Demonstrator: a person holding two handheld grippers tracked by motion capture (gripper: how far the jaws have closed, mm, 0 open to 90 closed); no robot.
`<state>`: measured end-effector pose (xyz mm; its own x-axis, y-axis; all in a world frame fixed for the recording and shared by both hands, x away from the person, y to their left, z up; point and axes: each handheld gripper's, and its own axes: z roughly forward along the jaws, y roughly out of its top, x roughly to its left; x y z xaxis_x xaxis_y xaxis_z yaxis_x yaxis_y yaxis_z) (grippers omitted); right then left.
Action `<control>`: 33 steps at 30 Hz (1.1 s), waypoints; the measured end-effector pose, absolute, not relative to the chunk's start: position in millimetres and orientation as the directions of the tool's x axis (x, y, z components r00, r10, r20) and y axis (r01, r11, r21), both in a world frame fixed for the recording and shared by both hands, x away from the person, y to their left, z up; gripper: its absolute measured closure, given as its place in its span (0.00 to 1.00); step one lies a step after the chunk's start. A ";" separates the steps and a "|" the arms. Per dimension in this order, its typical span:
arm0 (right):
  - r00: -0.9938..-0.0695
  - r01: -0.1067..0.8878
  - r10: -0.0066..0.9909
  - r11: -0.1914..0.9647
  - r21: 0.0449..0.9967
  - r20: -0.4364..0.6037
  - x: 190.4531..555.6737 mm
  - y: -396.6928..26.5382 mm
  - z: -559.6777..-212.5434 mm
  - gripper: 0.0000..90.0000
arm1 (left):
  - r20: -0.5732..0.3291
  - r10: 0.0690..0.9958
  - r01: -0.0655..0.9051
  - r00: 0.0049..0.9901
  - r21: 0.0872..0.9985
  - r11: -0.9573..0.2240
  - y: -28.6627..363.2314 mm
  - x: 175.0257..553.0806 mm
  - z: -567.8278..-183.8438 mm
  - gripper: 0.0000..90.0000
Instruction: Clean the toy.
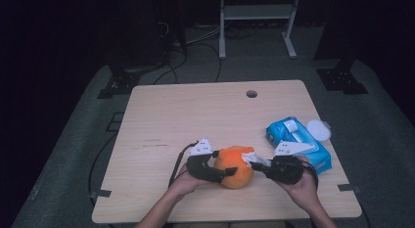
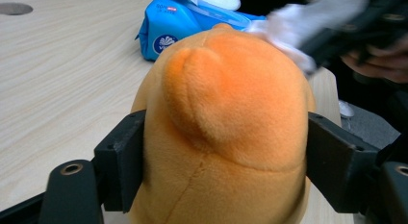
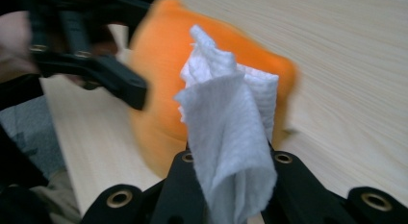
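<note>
- While my left hand-held gripper (image 2: 221,161) clamps the orange plush toy (image 2: 226,113) at the near middle of the worktop (image 1: 195,110), wiping is underway.
- Right hand-held gripper (image 3: 231,185) is clenched on a white wipe (image 3: 231,128), pressed against the toy's top.
- Done, I judge: wipe already out of the blue wipe pack (image 1: 298,140), toy steadied.
- Left: rest of the surface, then release both.
</note>
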<state>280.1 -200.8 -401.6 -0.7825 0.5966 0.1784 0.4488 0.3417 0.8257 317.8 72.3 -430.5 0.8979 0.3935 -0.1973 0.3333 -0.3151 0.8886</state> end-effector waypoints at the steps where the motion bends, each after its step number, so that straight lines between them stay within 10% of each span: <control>1: -0.798 0.433 0.578 0.353 0.830 0.170 277.2 -195.9 -399.4 0.92 | -0.196 0.392 0.332 0.899 0.888 -0.317 72.7 317.5 -430.7 0.25; 33: -0.757 0.485 0.619 0.318 0.815 0.210 290.6 -221.4 -407.7 0.92 | -0.106 0.307 0.223 0.946 0.898 -0.378 67.2 309.2 -428.7 0.21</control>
